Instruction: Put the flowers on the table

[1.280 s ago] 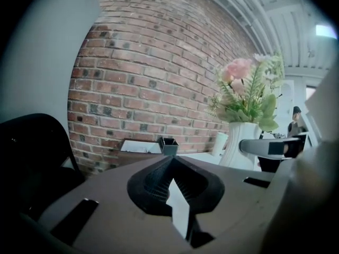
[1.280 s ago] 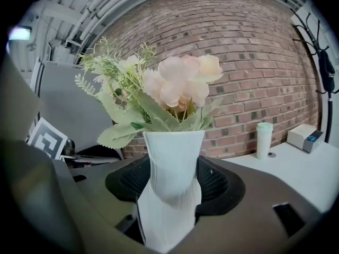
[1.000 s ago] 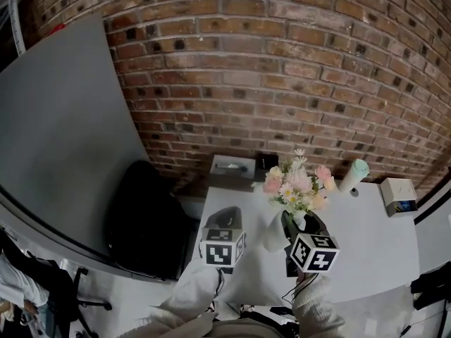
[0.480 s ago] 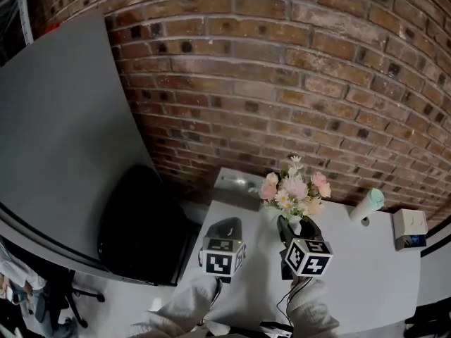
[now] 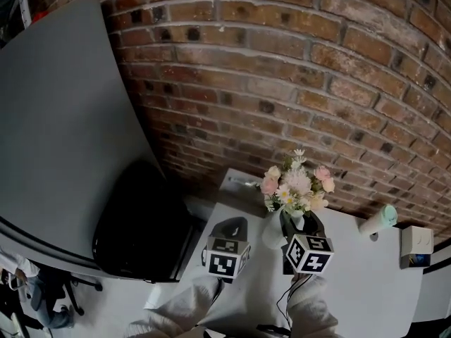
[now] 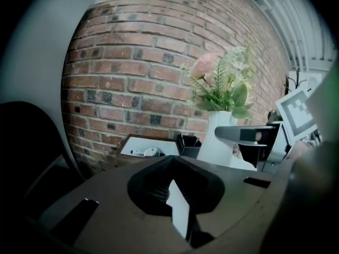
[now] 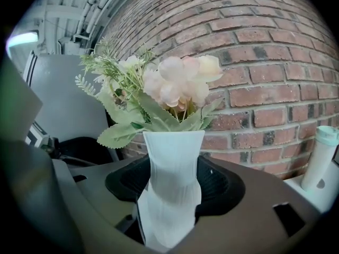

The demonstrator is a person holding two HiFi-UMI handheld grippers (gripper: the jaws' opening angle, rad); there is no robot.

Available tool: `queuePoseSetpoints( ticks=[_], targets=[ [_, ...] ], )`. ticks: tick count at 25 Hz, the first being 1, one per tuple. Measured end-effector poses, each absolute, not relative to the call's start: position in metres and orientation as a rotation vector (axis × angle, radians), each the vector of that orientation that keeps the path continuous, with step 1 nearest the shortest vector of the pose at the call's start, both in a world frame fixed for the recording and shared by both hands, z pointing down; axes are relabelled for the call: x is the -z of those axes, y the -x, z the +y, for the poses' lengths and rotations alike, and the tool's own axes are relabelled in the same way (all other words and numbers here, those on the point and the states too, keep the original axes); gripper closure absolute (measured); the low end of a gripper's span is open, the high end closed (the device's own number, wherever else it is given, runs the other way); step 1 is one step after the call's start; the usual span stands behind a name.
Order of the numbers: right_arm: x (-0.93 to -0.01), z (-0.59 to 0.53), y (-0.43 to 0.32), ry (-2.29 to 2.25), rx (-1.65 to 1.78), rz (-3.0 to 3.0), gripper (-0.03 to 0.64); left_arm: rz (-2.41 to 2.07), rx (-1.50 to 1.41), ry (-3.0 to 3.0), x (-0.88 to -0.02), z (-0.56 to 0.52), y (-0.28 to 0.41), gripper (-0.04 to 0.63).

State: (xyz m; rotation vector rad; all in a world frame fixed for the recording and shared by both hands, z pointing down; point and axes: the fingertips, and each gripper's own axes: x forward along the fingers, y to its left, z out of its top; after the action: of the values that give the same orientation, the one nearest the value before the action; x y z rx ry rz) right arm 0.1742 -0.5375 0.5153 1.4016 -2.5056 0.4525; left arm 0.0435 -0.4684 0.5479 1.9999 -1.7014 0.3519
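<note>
Pink and cream flowers (image 5: 296, 187) with green leaves stand upright in a ribbed white vase (image 5: 273, 232) over the white table (image 5: 366, 287). My right gripper (image 5: 296, 225) is shut on the vase's waist. In the right gripper view the vase (image 7: 172, 189) fills the gap between the jaws, under the flowers (image 7: 172, 86). Whether its base touches the table is hidden. My left gripper (image 5: 231, 228) hovers just left of the vase, shut with nothing in it. The left gripper view shows the vase (image 6: 220, 142) to the right, apart from the left gripper (image 6: 175, 194).
A brick wall rises right behind the table. A mint bottle (image 5: 380, 220) and a white box (image 5: 417, 241) stand at the right. A shallow tray (image 5: 236, 183) and a black holder (image 6: 188, 144) sit at the back left. Left of the table are a black chair (image 5: 141, 224) and a grey panel (image 5: 63, 118).
The head view has swung, so the bottle and box drift right and more wall shows. Both grippers and the held vase keep about the same place in it.
</note>
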Motion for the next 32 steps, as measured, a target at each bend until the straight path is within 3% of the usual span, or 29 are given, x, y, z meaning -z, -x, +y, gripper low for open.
queuePoseSetpoints(
  ticks=[32],
  targets=[
    [-0.534,-0.541,-0.164,-1.358,-0.357,-2.484,0.344,-1.633,-0.353,-2.025,-0.552,-0.469,-0.05,0.592]
  ],
)
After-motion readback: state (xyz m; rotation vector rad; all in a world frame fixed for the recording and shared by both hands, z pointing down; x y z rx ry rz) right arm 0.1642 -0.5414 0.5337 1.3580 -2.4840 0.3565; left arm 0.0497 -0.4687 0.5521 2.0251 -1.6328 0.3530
